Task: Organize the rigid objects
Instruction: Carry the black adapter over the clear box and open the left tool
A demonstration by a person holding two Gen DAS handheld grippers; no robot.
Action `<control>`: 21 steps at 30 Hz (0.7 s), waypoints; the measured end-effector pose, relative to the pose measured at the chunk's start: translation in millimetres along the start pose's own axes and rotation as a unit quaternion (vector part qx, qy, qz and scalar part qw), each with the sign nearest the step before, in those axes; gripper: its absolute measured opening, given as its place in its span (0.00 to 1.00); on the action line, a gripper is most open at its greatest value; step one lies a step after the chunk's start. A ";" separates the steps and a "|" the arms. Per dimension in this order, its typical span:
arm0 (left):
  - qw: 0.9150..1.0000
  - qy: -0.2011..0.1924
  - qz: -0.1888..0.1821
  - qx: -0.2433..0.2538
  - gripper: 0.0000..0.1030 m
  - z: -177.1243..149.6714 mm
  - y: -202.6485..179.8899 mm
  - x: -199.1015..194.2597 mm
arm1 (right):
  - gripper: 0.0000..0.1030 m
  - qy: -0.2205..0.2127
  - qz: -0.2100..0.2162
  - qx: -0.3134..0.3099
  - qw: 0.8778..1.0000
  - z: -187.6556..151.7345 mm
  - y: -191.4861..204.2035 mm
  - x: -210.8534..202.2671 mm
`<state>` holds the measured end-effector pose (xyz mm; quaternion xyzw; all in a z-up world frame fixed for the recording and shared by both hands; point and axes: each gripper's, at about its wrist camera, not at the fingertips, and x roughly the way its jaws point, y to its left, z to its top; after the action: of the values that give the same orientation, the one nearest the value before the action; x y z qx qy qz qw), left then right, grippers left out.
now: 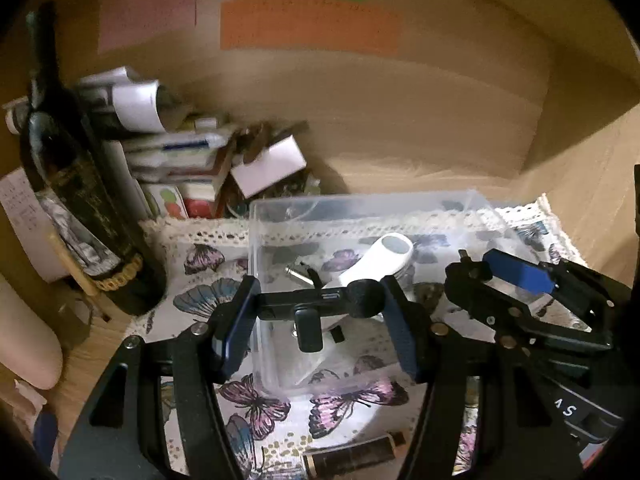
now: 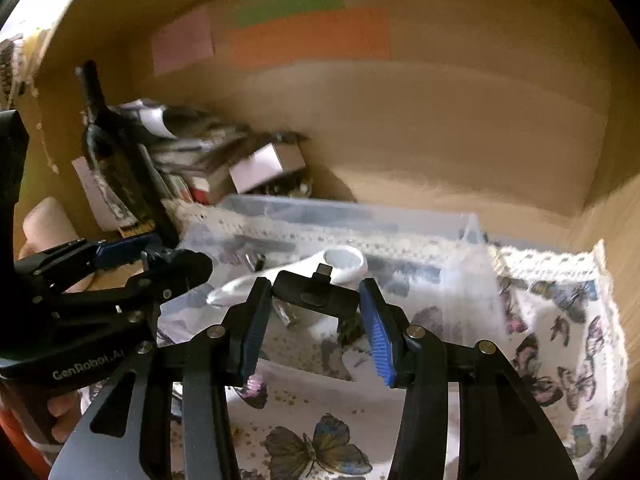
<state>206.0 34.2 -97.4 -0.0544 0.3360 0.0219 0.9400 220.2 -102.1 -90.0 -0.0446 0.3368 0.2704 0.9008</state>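
A clear plastic box (image 1: 256, 240) stands on a butterfly-print cloth (image 1: 208, 292); it also shows in the right wrist view (image 2: 472, 228). Inside lie a white handheld device (image 1: 384, 256), a small metal plug (image 1: 298, 276) and other small items. My left gripper (image 1: 320, 304) is shut on a black clip-on microphone with a foam tip (image 1: 320, 300), held over the box. My right gripper (image 2: 314, 300) is shut on a black adapter with a USB plug (image 2: 312, 292), also over the box, with the white device (image 2: 340, 264) behind it. Each gripper appears in the other's view.
A dark wine bottle (image 1: 76, 200) stands at the left beside stacked small boxes and papers (image 1: 180, 152). A brown thread spool (image 1: 352, 456) lies on the cloth near the front. Cardboard walls with coloured paper strips (image 1: 308, 28) enclose the space.
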 end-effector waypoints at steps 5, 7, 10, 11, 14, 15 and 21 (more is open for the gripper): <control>1.000 0.005 0.004 0.006 0.58 -1.4 -1.2 11.7 | 0.41 0.027 0.013 0.013 0.999 -2.6 -4.2 15.2; 1.000 0.005 0.005 0.008 0.59 -0.6 -1.4 12.9 | 0.41 0.026 0.009 0.014 1.000 -2.8 -4.4 16.0; 1.000 0.006 0.005 0.009 0.60 0.2 -1.4 14.0 | 0.41 0.026 0.005 0.012 1.000 -1.9 -4.8 15.1; 1.000 0.007 0.004 0.007 0.61 0.4 -0.8 13.6 | 0.41 0.024 0.004 0.011 1.000 -1.7 -4.4 13.9; 1.000 0.009 0.000 -0.001 0.65 1.1 1.6 11.6 | 0.45 0.018 0.001 0.012 1.000 0.3 -5.5 9.7; 1.000 0.010 -0.002 -0.004 0.67 1.4 2.6 10.4 | 0.47 0.014 0.001 0.013 1.000 1.1 -5.5 6.3; 1.000 -0.005 -0.006 -0.007 0.72 3.0 3.8 -5.9 | 0.51 -0.014 -0.006 0.001 1.000 5.5 0.7 -14.7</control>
<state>203.0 38.3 -91.7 -0.0630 0.3311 0.0190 0.9413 213.9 -106.8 -76.4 -0.0417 0.3246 0.2649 0.9071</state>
